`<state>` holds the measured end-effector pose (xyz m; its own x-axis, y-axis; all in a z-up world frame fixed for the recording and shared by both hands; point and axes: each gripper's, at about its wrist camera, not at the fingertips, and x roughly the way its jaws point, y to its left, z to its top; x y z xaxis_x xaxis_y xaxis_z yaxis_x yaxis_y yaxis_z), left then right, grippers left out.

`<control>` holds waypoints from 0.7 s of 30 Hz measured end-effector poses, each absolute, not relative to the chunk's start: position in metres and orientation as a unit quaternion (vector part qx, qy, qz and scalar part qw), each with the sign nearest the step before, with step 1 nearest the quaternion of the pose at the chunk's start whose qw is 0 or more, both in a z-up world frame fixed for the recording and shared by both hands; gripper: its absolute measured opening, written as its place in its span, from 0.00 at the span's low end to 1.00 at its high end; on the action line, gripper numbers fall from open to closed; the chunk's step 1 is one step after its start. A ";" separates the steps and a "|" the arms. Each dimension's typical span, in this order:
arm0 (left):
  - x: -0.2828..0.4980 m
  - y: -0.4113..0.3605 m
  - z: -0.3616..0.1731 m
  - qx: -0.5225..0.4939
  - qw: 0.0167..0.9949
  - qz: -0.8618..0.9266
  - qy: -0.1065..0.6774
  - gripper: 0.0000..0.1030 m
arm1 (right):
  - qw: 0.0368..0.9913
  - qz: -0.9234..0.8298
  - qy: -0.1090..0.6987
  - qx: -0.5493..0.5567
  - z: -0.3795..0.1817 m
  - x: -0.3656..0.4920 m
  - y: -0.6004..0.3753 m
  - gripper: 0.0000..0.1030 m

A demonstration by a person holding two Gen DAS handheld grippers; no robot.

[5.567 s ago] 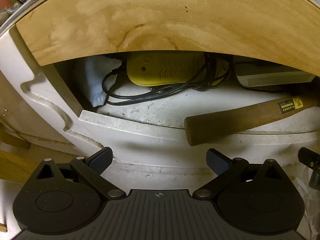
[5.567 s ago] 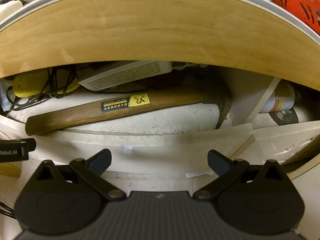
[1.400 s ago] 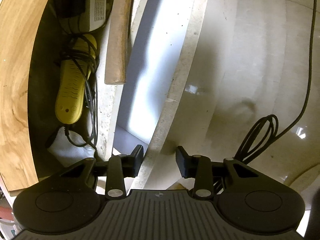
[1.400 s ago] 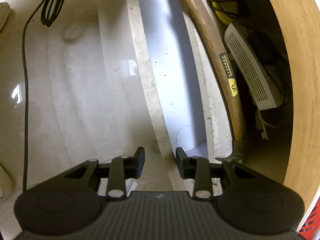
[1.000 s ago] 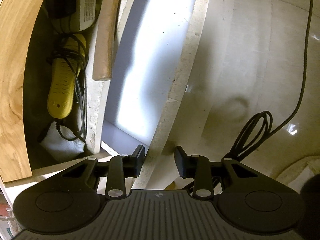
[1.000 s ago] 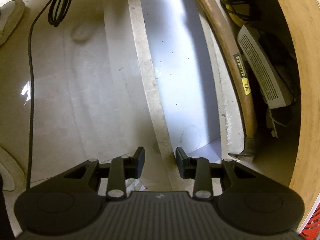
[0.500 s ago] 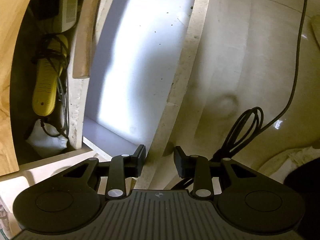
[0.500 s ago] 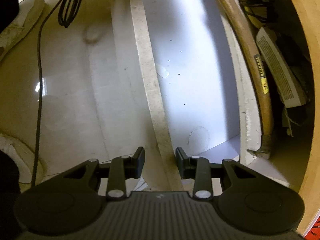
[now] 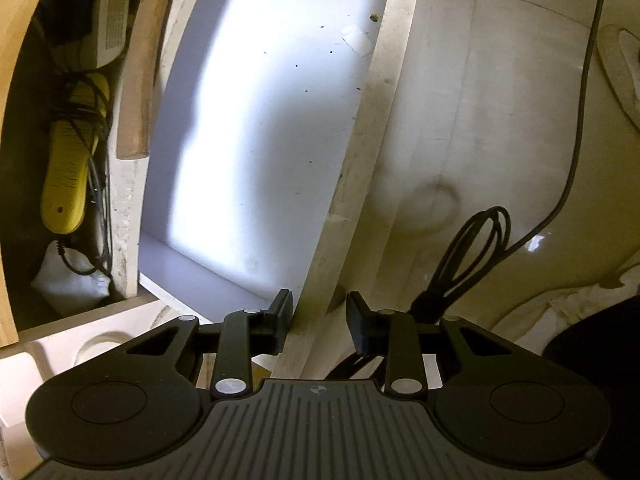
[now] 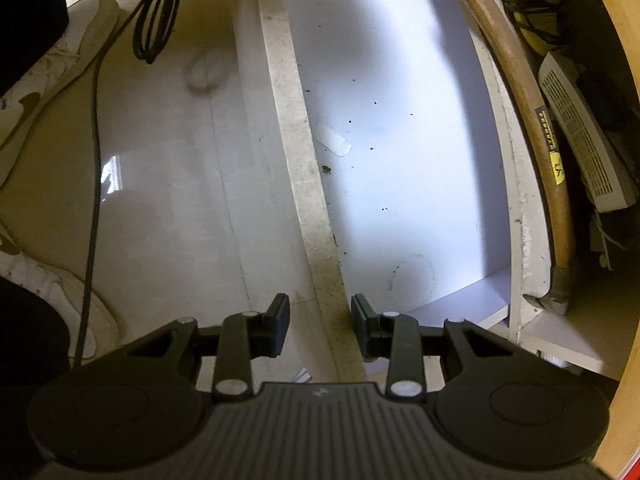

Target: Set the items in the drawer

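Glossy pale floor down below, a loose black cable coiled on it, and a white sneaker at the far left of the right wrist view, so the person stands right up against this thing. The drawer is pulled out and its white bottom is bare apart from specks of dirt and a little scrap of clear plastic. No items in it yet, and I can't see anything waiting to go in. In the left wrist view, far left, the compartment under the wooden top is stuffed: a yellow gadget wrapped in cord, a white vented box, and a hammer lying on the ledge just beside the drawer. Moving right, the left gripper straddles the drawer's front edge, one finger inside and one outside, jaws partly closed around the board, though I can't tell if the pads really bite. The right gripper does the same thing at its end of that edge. What worries me: if one side tugs harder than the other, the drawer skews and jams. With a grip that loose, the fingers could also just slide off the board. The hammer head sits close to the drawer's back corner, so a jolt might tip it in. And that cable by the feet is a snag risk.
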<state>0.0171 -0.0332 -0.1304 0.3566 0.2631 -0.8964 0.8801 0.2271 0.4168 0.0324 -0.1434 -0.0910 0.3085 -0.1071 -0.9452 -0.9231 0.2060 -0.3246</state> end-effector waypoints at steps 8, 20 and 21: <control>0.014 -0.030 -0.136 0.541 0.586 -0.280 0.535 0.26 | 0.586 0.370 0.510 -0.509 -0.090 0.027 -0.146 0.35; 0.019 -0.024 -0.139 0.542 0.584 -0.283 0.533 0.26 | 0.584 0.372 0.514 -0.506 -0.077 0.022 -0.146 0.36; 0.018 -0.024 -0.139 0.543 0.584 -0.284 0.532 0.27 | 0.584 0.373 0.514 -0.506 -0.077 0.023 -0.146 0.37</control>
